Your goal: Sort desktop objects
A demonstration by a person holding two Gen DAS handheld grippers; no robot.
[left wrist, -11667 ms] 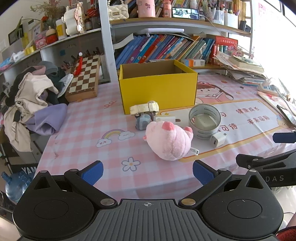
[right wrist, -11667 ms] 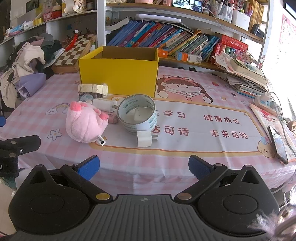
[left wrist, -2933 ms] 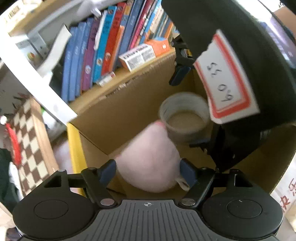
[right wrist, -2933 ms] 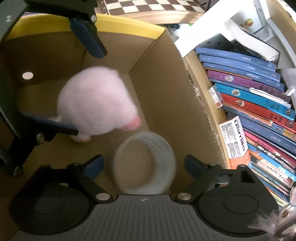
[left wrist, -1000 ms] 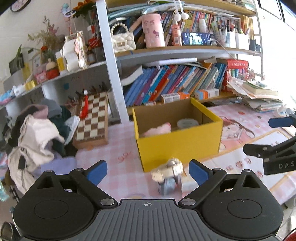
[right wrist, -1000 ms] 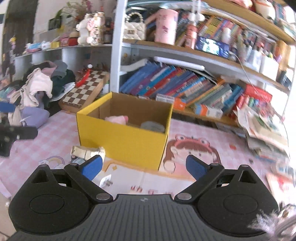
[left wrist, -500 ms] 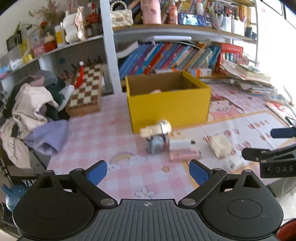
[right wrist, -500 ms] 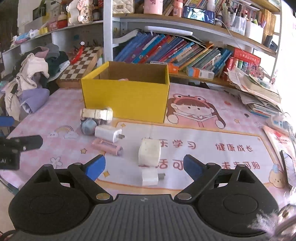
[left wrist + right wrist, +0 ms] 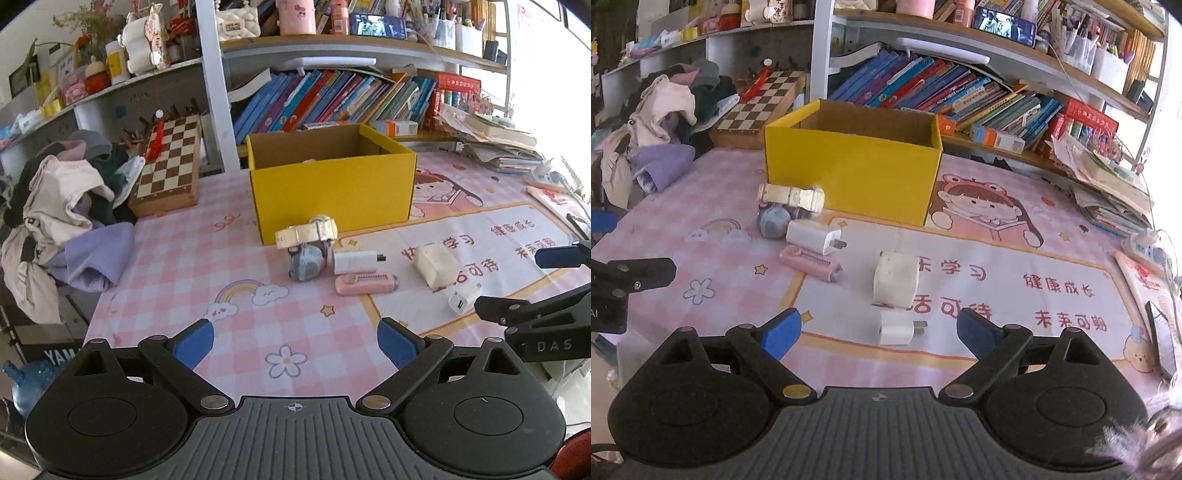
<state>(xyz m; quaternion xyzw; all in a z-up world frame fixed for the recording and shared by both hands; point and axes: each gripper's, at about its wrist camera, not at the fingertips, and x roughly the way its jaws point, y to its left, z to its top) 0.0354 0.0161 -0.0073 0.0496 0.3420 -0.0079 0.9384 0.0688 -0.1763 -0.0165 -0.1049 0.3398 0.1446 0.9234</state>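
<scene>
Pink checked worktop (image 9: 177,273) is seen with a yellow box (image 9: 332,192) behind scattered chargers (image 9: 814,236) awaiting sorting, while left tool (image 9: 295,341) and right tool (image 9: 877,332) are held wide open and empty.

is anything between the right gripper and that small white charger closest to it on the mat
Nothing visible does. The right hand-held gripper is open and empty, and the small white charger lies on bare mat just ahead of its blue fingertips. The white block sits beyond the charger, toward the yellow box, not in the approach.
</scene>
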